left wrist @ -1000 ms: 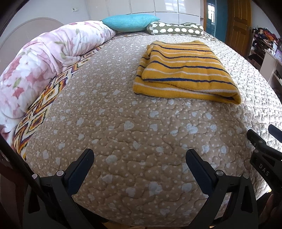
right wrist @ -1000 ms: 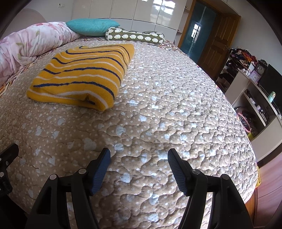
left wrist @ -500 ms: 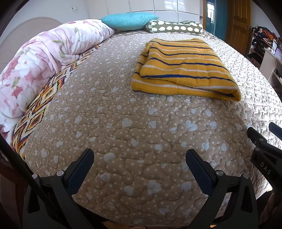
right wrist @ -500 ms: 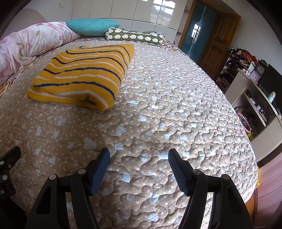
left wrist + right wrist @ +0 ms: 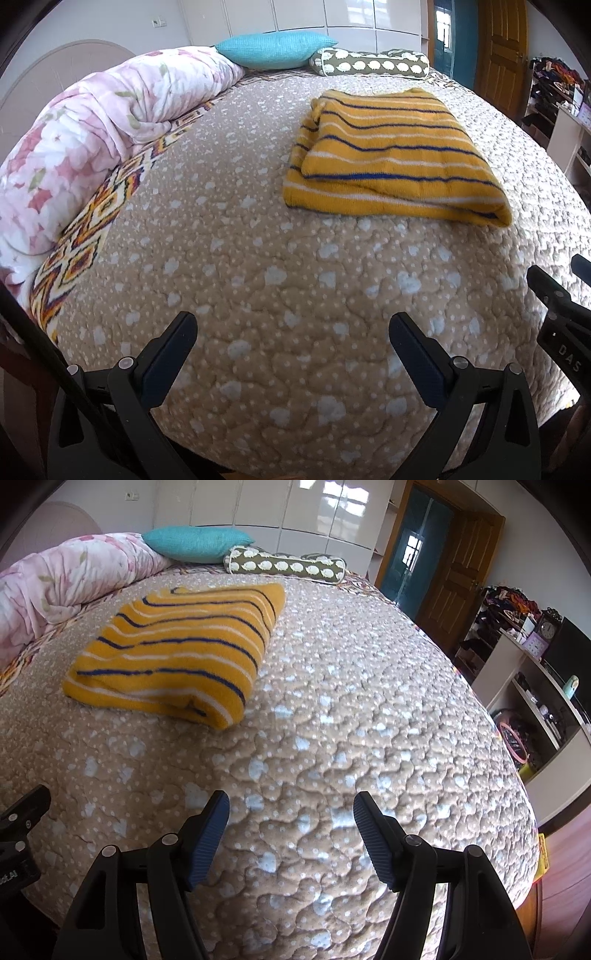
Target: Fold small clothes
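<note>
Both grippers were spread wide with nothing in them: left gripper, right gripper. The folded yellow striped sweater lay on the quilted bedspread, well ahead of both.

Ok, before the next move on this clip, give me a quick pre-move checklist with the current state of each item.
1. Left claw open and empty: ok.
2. Right claw open and empty: ok.
3. Yellow striped garment folded into a compact stack: ok.
4. Garment lying fully on the quilted bedspread, away from its edge: ok.
5. Both claws apart from the garment, nothing caught: ok.
6. Another garment waiting to be folded: cannot tell, none in view.
</note>
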Demonstrator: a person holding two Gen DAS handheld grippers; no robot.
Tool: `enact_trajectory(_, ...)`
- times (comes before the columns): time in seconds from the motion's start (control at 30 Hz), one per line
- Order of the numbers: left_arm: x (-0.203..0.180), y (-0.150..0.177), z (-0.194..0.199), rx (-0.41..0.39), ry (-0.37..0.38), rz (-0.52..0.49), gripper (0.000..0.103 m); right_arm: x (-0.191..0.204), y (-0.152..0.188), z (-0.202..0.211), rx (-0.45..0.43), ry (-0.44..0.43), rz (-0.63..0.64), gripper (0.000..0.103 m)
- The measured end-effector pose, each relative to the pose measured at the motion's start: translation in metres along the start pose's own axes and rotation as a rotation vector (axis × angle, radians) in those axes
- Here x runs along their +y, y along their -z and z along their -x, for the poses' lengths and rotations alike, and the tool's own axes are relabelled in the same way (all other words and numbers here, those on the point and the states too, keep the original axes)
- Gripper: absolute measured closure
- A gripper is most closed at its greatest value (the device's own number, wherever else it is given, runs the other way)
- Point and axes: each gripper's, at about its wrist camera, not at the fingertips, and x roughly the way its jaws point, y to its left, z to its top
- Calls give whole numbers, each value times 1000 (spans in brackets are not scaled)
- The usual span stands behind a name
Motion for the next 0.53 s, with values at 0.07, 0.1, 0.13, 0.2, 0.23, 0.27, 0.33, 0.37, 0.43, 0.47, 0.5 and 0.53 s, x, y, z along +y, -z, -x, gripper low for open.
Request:
enact_trajectory(0.07, 1, -5, 0, -3, 4, 2, 0, 0, -7, 1, -8, -15, -2, 29)
enact_trajectory(0.1, 1, -7, 0, -7, 4, -1, 0, 1, -9, 2, -10, -20, -1, 29)
enact_trajectory(0.13, 0, -8, 1, -10, 4, -4, 0, 2, -12, 2, -14, -24, 1, 29)
enact_trajectory(0.2, -1, -10, 1, -15, 12, -14, 0, 4, -17, 3, -24, -25, 11, 28)
enact_trajectory(0.23, -1, -10, 2, -16, 17, -16, 0, 6, -18, 3, -28, -24, 16, 28)
enact_trajectory(0.27, -1, -10, 2, -16, 21, -16, 0, 8, -19, 4, -31, -25, 19, 28)
enact_trajectory(0.33, 1, -12, 0, -13, 34, -12, 0, 10, -22, 4, -34, -33, 23, 28)
enact_trajectory(0.37, 1, -12, -1, -12, 38, -11, 0, 12, -23, 4, -35, -40, 27, 28)
enact_trajectory(0.43, 3, -15, -3, -12, 45, -6, 0, 15, -26, 4, -38, -53, 35, 28)
enact_trajectory(0.47, 4, -17, -4, -13, 51, -4, 0, 16, -28, 4, -40, -56, 40, 28)
enact_trajectory(0.5, 6, -19, -5, -13, 58, 3, 0, 17, -29, 3, -42, -59, 42, 28)
enact_trajectory(0.53, 7, -21, -5, -14, 63, 8, 0, 17, -30, 3, -42, -67, 42, 28)
